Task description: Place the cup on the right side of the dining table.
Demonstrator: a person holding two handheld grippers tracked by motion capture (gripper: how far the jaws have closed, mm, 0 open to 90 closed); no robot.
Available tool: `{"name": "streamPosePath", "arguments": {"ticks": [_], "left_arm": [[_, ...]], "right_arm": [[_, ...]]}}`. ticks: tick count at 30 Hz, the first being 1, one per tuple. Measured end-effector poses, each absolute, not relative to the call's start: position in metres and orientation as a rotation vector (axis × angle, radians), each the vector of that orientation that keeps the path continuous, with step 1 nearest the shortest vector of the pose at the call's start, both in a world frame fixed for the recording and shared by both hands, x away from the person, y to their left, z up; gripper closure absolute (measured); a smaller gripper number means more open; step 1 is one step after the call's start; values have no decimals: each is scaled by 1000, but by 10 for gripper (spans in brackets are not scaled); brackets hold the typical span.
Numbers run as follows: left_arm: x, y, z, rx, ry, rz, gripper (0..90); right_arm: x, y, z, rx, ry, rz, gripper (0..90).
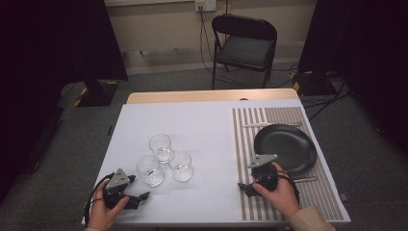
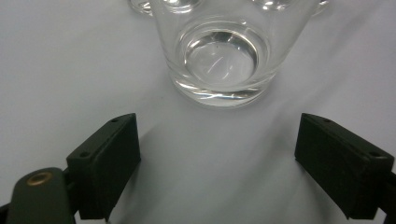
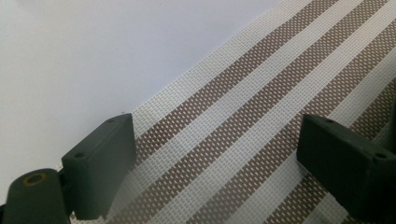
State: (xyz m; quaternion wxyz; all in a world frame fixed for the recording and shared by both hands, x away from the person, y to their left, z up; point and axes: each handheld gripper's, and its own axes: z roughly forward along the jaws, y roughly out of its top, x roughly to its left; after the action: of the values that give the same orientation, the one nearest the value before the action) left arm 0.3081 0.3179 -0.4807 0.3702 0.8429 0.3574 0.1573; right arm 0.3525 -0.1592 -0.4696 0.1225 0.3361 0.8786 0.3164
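Three clear empty glasses stand close together on the white tablecloth [image 1: 192,125]: a far one [image 1: 160,146], a right one [image 1: 181,164] and a near-left one [image 1: 150,169]. My left gripper [image 1: 136,187] rests on the cloth just short of the near-left glass, open. In the left gripper view that glass [image 2: 219,56] stands a little beyond the open gripper [image 2: 219,158], with nothing between the pads. My right gripper [image 1: 252,177] sits on the striped placemat [image 1: 245,144] beside the black plate [image 1: 286,144]. It is open [image 3: 217,163] over the placemat [image 3: 261,116], near the mat's edge.
A piece of cutlery [image 1: 269,124] lies beyond the plate and another [image 1: 305,179] lies at its near side. A black folding chair [image 1: 244,45] stands past the table's far edge. Dark curtains hang at both sides of the room.
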Motion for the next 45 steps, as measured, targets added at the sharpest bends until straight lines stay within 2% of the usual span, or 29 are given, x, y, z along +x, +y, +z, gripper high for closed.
{"name": "streamPosePath", "arguments": {"ticks": [17,45], "left_arm": [[308,318,-481,2160,917,401,131],[308,318,-481,2161,917,402,131]], "right_arm": [[360,-155,-460,963,2668,901,136],[376,-121,-445,880,2723,929,136]]}}
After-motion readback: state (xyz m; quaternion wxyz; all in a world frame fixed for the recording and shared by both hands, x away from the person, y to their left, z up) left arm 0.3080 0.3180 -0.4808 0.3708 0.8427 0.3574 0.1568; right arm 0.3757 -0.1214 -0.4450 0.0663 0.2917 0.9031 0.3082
